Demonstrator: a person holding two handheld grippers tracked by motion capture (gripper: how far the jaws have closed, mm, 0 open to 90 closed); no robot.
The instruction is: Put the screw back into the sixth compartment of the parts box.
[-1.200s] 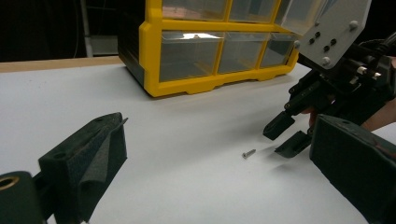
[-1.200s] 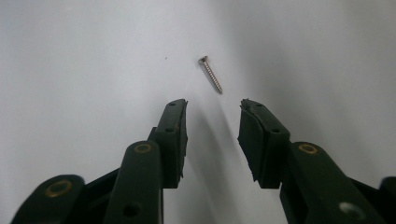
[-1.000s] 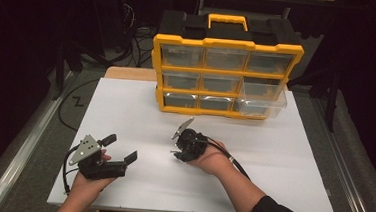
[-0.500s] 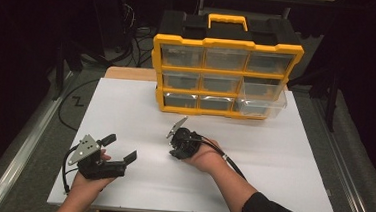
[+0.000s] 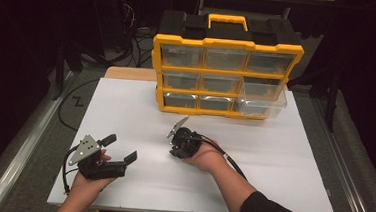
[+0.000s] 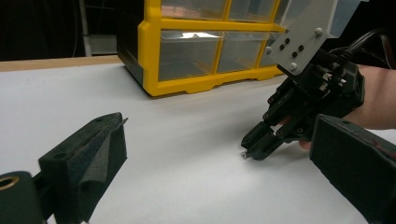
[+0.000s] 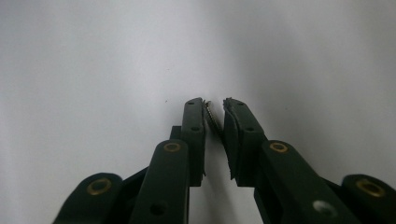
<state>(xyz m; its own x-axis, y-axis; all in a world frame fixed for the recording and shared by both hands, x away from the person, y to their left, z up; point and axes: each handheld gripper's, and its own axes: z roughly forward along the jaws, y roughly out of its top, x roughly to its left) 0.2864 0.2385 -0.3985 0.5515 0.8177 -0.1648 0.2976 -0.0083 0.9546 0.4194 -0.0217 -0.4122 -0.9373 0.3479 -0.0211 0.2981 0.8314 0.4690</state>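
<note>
Now screw (image 7: 211, 116) between right tongs (image 7: 215, 105)

- A white table top (image 5: 272, 157) fills the middle of the high view, with a strip of bare wood (image 5: 128, 73) at its upper left corner
- Grey carpeted floor (image 5: 48, 141) lies on both sides of it
- A metal rail (image 5: 20, 152) runs diagonally at lower left
- Black cables (image 5: 135, 37) trail on the floor at upper centre
- The top of the frame is dark
</note>
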